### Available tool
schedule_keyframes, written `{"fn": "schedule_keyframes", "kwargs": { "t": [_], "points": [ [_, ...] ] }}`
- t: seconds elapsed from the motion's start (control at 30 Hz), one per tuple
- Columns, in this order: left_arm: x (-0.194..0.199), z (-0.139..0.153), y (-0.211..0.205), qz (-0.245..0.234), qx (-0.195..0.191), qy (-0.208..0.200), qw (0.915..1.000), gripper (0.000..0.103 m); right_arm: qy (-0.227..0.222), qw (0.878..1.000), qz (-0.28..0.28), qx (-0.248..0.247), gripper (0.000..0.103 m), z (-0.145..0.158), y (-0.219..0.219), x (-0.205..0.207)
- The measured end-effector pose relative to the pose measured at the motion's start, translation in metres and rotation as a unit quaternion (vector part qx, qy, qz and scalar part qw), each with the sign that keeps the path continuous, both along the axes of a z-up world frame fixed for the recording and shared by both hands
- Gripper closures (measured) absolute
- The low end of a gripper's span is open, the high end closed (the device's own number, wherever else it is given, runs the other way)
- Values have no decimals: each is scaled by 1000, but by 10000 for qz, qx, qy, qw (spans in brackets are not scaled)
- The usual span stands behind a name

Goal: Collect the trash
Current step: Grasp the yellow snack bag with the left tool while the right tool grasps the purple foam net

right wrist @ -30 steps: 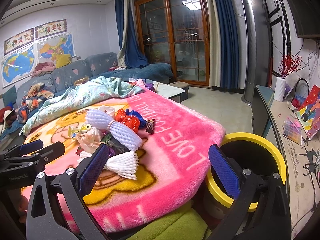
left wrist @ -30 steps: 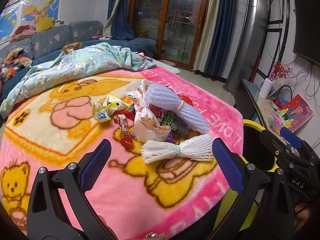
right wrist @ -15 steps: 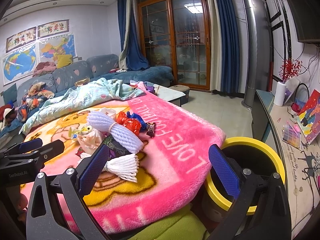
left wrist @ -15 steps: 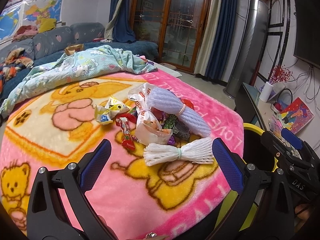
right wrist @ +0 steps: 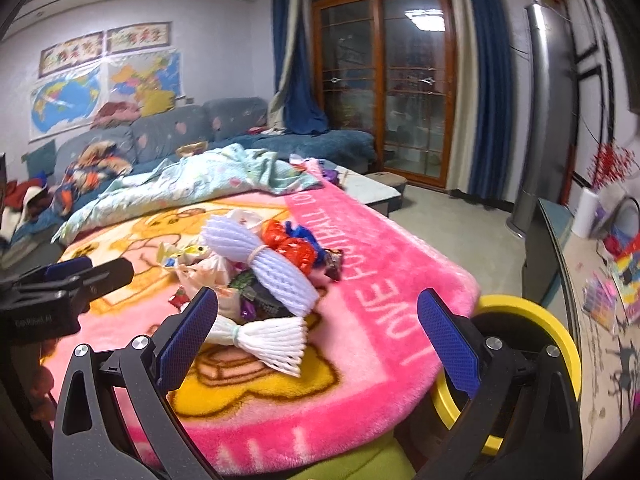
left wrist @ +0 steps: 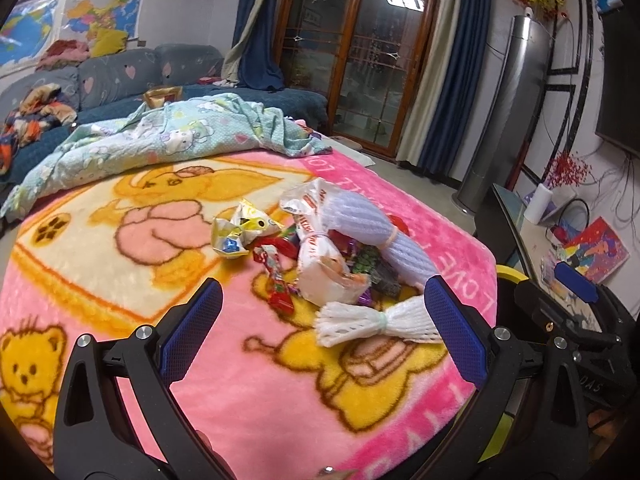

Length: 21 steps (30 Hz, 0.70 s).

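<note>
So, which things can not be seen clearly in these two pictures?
- Inside of the yellow-rimmed bin: dark in the right wrist view and partly covered by the right gripper; contents unknown. In the left wrist view only a sliver of rim shows.
- Wrappers under the purple foam net and white bag: buried, cannot be counted.
- Print on the wrappers: too small.
- White foam net: its right end is behind a finger of the left gripper.

Both wrist views look low and forward across the pink blanket (left wrist: 240,400) (left beside right), sharing the trash pile (right wrist: 260,276).
</note>
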<state>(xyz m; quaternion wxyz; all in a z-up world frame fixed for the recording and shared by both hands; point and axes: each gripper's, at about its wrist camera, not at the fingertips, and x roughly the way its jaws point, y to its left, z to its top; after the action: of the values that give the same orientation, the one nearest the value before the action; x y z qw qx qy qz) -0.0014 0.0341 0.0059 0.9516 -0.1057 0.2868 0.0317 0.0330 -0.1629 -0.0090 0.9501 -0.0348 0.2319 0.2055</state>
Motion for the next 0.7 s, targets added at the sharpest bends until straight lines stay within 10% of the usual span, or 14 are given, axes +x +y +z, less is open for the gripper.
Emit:
{"fn": "schedule_keyframes", "kwargs": {
  "t": [0.7],
  "points": [
    [73, -39, 104, 578, -729, 739, 9929, 10, 507, 9938, 768, -621, 7, -24, 72, 70]
  ]
}}
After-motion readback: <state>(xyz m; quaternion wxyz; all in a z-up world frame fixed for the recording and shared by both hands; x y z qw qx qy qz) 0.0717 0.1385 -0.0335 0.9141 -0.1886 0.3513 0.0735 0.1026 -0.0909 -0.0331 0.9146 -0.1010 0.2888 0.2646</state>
